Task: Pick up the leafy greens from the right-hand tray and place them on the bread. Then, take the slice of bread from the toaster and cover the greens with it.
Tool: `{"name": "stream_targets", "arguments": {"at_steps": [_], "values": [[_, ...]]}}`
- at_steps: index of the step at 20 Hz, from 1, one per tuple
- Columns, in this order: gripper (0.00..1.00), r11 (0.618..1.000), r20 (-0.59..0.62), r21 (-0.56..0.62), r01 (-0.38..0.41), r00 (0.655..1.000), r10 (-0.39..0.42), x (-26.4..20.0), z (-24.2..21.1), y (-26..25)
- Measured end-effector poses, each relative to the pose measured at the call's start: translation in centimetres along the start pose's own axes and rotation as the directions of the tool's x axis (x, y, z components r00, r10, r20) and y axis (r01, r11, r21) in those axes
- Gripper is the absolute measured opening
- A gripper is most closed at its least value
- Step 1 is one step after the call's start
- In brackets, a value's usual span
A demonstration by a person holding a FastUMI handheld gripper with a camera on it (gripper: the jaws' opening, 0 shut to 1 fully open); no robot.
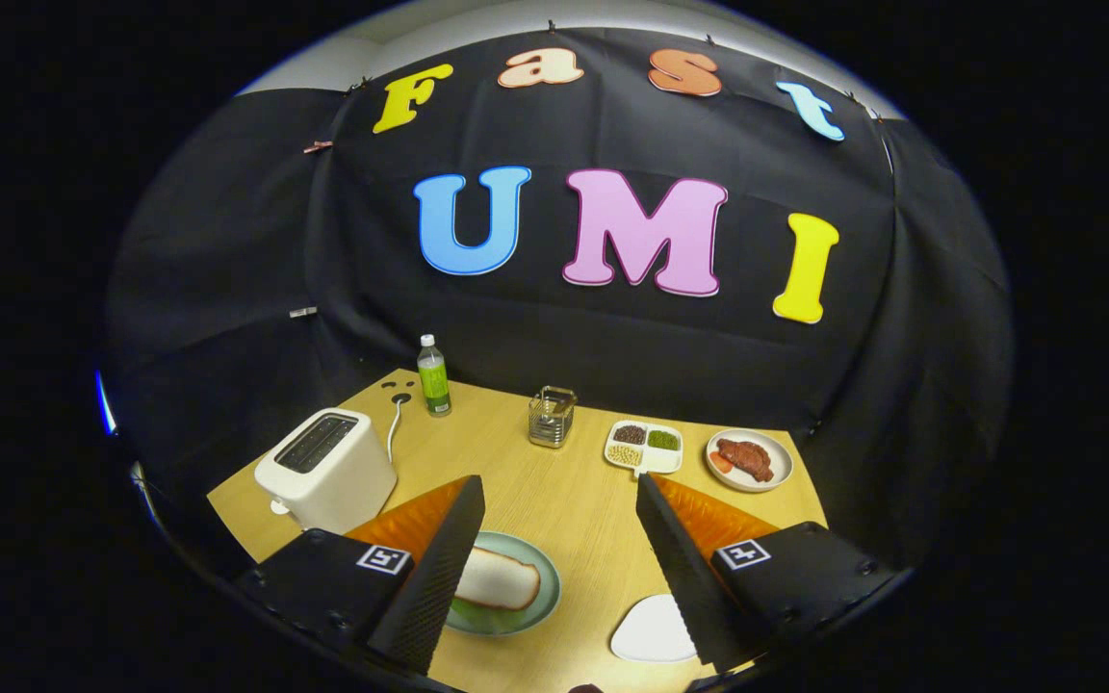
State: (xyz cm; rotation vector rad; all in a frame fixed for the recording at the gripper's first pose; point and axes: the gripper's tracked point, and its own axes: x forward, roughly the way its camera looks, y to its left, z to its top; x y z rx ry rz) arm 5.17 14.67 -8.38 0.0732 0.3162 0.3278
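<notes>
Gripper (pixel 559 568) hovers tilted down over the table (pixel 564 500), fingers spread wide, holding nothing. Bread (pixel 502 580) on green plate (pixel 540 606) sits beside left finger.

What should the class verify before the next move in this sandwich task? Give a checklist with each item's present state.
1. Tongs open, holding nothing: ok.
2. Bread slice lying flat on the green plate: ok.
3. Greens under that slice: a darker green edge shows there, cannot tell.
4. No greens on the visible part of the white tray: ok.
5. Slice inside the toaster: cannot tell.
</notes>
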Motion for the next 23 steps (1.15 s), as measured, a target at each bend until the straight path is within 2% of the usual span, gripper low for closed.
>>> {"name": "stream_targets", "arguments": {"at_steps": [4,13,23], "values": [[0.98,0.997,0.066,-0.059,0.043,0.997,-0.039,-2.3,2.5,-1.4],[0.98,0.991,0.121,0.0,0.134,0.984,-0.133,-6.3,2.5,-4.1],[0.98,0.992,0.098,-0.007,0.127,0.987,-0.126,-6.6,1.8,-3.6]]}}
